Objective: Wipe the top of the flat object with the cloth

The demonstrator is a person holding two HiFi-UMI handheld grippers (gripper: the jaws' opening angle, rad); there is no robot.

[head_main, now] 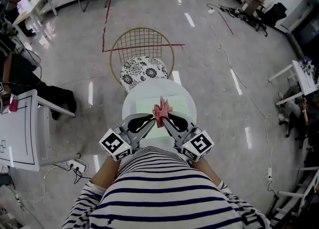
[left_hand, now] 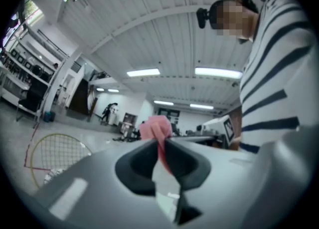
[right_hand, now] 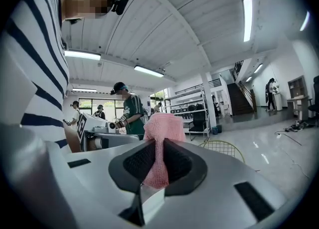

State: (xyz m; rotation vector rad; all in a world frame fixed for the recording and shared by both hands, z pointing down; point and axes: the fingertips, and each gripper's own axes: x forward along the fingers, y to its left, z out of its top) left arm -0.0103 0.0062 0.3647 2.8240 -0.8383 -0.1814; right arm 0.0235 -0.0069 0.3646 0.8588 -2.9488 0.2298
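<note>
The left gripper [left_hand: 161, 142] has its jaws pinched almost together on a thin fold of the pink cloth [head_main: 162, 109], which bunches up just past the tips in the left gripper view. The right gripper [right_hand: 158, 145] is clamped on a thicker wad of the same cloth, and its mesh fills the gap between the dark pads. In the head view the two grippers meet tip to tip at lower centre of the frame, close to the striped shirt, with the cloth gathered between them. Both gripper views look out level across the room, so the cloth seems to hang in the air, not pressed on anything. The flat object [head_main: 144, 106], a pale green sheet, lies on the round white table [head_main: 159, 87], under and just above the tips in the picture. Its long axis runs left to right across the frame. The cloth sits over the middle of its near edge, so neither hand is clearly nearer. The coming move probably means bringing the cloth down, then sweeping toward the wire-backed chair [head_main: 143, 71] at the frame's upper centre.
</note>
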